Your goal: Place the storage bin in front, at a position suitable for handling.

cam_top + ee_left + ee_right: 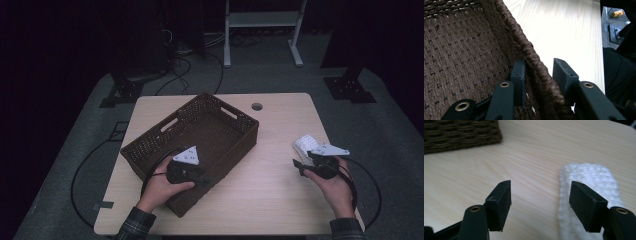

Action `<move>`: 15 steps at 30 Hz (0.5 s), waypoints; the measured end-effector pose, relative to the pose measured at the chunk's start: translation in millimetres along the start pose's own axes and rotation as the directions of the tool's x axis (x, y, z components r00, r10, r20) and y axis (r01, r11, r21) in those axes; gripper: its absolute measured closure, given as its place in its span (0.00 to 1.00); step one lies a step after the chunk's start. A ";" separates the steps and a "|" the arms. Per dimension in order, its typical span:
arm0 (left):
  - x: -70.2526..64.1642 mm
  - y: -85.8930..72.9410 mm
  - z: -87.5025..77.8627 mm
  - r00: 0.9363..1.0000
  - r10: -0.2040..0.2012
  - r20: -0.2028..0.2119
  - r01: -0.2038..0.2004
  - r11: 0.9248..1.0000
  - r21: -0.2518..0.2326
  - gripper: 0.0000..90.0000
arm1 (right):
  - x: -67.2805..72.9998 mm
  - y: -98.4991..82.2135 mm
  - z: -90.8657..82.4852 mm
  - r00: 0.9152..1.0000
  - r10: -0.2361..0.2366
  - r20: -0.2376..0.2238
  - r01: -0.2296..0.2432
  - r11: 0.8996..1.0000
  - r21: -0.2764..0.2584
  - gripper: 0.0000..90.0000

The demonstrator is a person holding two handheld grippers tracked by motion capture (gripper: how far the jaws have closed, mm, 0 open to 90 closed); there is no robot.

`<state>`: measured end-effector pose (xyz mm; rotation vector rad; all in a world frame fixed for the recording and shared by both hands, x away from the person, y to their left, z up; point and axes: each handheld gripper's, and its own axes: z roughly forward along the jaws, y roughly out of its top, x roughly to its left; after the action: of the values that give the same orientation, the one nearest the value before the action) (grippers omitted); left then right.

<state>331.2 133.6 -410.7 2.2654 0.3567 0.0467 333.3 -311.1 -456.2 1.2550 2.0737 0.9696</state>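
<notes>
Wicker basket (200,135) sits left of centre on the table (270,200); the left gripper (192,170) clamps its near wall (probably steadying it), while the right gripper (306,166), jaws wide and empty, hovers by the white knitted cloth (305,145).

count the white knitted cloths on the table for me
1. The white knitted cloth lies on the table near its right edge, just ahead of the right gripper. The basket looks empty, though its near wall hides part of the floor.
</notes>
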 end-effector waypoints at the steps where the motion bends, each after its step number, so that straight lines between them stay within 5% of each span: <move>1: 0.0 0.0 0.0 1.000 0.000 0.000 0.000 1.000 0.000 0.70 | -3.5 1.0 1.0 1.000 0.000 0.009 0.000 1.000 0.007 0.37; 15: 0.2 0.0 0.1 1.000 -0.003 0.002 0.003 1.000 0.001 0.70 | -39.2 6.5 35.5 0.998 0.027 0.051 -0.030 0.998 0.063 0.37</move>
<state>331.4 133.5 -410.8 2.2659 0.3598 0.0427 379.7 -333.4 -469.9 1.3307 2.0679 0.8813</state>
